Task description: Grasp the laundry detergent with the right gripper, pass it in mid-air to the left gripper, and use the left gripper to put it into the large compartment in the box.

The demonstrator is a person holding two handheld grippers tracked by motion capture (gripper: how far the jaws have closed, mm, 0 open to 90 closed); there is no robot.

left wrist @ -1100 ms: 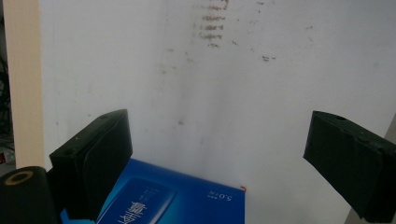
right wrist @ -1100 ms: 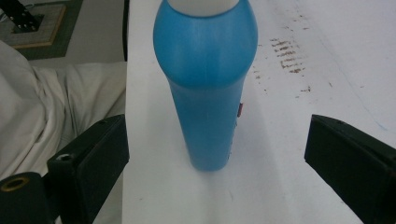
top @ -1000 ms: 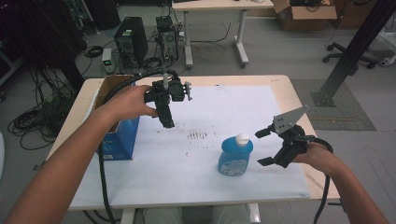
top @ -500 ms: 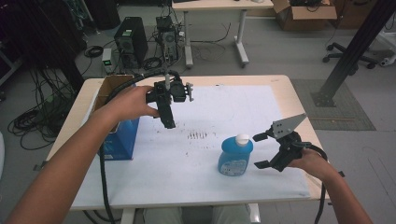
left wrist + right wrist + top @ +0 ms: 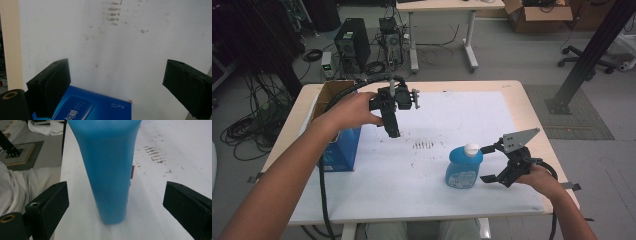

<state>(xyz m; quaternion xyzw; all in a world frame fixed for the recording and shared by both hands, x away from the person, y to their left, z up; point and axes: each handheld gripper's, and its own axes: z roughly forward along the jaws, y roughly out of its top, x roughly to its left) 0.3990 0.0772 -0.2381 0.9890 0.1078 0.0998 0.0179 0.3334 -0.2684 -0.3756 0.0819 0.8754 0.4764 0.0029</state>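
Landmark: blue bottle, white cap, upright on the white sheet covering the table.

Right gripper sat just right of the bottle, held low in the person's right hand. Jaws spread wide, 1 toward the far side of the bottle and 1 toward the near side, neither touching it. Right gripper view: bottle stood centred between the 2 black jaws, with a clear gap of bare sheet on each side. Grey 3-cornered plate on top of that gripper.

Left gripper was well left of the bottle and farther back, raised off the sheet in the left hand, pointing down. Left gripper view: jaws wide apart, nothing between them, bare sheet below; top of a blue box at the lower edge of that view.

Blue box stood far left of the bottle, at the sheet's left border, an open cardboard box behind it.

Brown scuff marks just left of the bottle and slightly behind.

Open room: broad bare sheet behind the bottle to the table's far edge, and between bottle and blue box. A narrower strip lay between the bottle and the near edge. Right of the bottle, the right hand lay near the table's right edge.
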